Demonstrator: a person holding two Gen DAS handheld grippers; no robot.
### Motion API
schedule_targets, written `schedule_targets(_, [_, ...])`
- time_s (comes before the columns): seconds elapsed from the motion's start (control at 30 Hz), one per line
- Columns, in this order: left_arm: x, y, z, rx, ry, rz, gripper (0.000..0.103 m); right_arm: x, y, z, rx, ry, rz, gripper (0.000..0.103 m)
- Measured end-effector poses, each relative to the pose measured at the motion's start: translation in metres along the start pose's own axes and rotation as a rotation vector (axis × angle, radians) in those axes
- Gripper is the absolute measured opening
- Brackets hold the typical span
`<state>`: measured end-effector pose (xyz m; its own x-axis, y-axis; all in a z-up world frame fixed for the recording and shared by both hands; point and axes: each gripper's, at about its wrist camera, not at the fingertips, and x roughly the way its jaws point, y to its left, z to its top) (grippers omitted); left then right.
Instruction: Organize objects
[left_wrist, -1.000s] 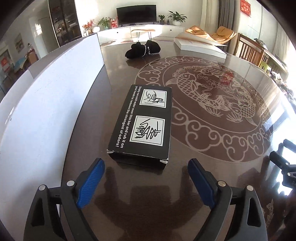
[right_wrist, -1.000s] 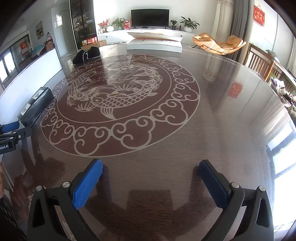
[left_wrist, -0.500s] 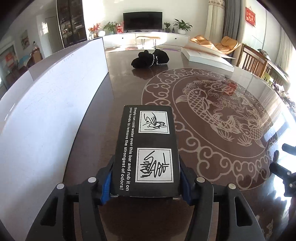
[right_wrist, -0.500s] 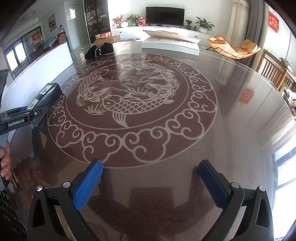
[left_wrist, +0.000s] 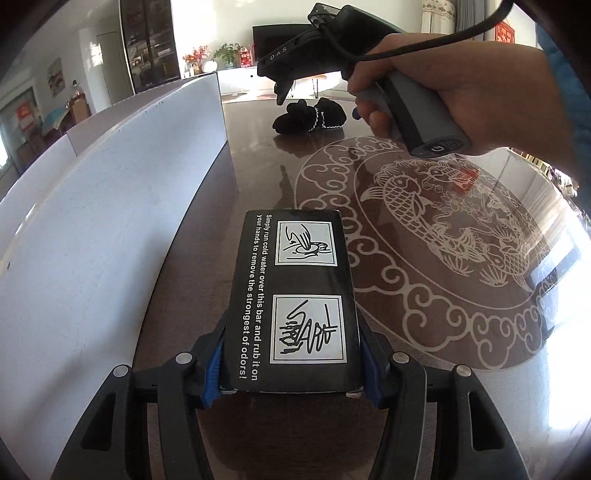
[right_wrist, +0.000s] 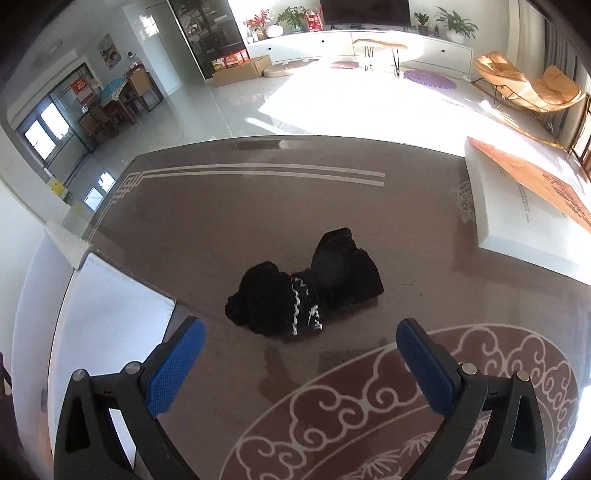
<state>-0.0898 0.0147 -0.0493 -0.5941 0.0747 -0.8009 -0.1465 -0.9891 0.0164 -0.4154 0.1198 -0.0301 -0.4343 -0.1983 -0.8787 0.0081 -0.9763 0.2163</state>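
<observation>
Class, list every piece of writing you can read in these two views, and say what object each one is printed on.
"Simply run cold water over this bar and rub it on your hands to remove the strongest of odors!": black box, clamped in the left gripper.
"DAS": body of the right gripper, as seen in the left wrist view.
White flat box: small print, unreadable.
Red wall signs: too blurred.

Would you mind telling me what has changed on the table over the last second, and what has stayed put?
The left gripper moved up to the black box and closed on its sides; it now grips it. The right gripper swept across the table to the far end and now hangs open before the black knitted bundle. The bundle, the white board and the flat white box stayed where they were.
</observation>
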Motion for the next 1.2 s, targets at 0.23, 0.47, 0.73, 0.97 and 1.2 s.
schedule_targets(0.23, [0.002, 0.000, 0.003, 0.000, 0.001, -0.005, 0.059, 0.012, 0.013, -0.005, -0.133, -0.033, -0.036, 0.048])
schedule_targets(0.47, [0.000, 0.001, -0.001, 0.000, -0.007, -0.008, 0.058, -0.046, -0.025, -0.089, -0.322, -0.023, 0.039, 0.047])
schedule_targets(0.73, [-0.009, -0.002, -0.014, -0.009, 0.010, -0.025, 0.058, -0.149, -0.125, -0.264, -0.340, -0.017, 0.030, 0.047])
schedule_targets(0.97, [-0.017, -0.008, -0.026, -0.020, 0.018, -0.014, 0.062, -0.189, -0.136, -0.350, -0.311, -0.156, -0.074, 0.075])
schedule_targets(1.2, [-0.011, -0.012, -0.030, -0.001, 0.046, -0.014, 0.103, -0.166, -0.118, -0.346, -0.280, -0.155, -0.108, 0.100])
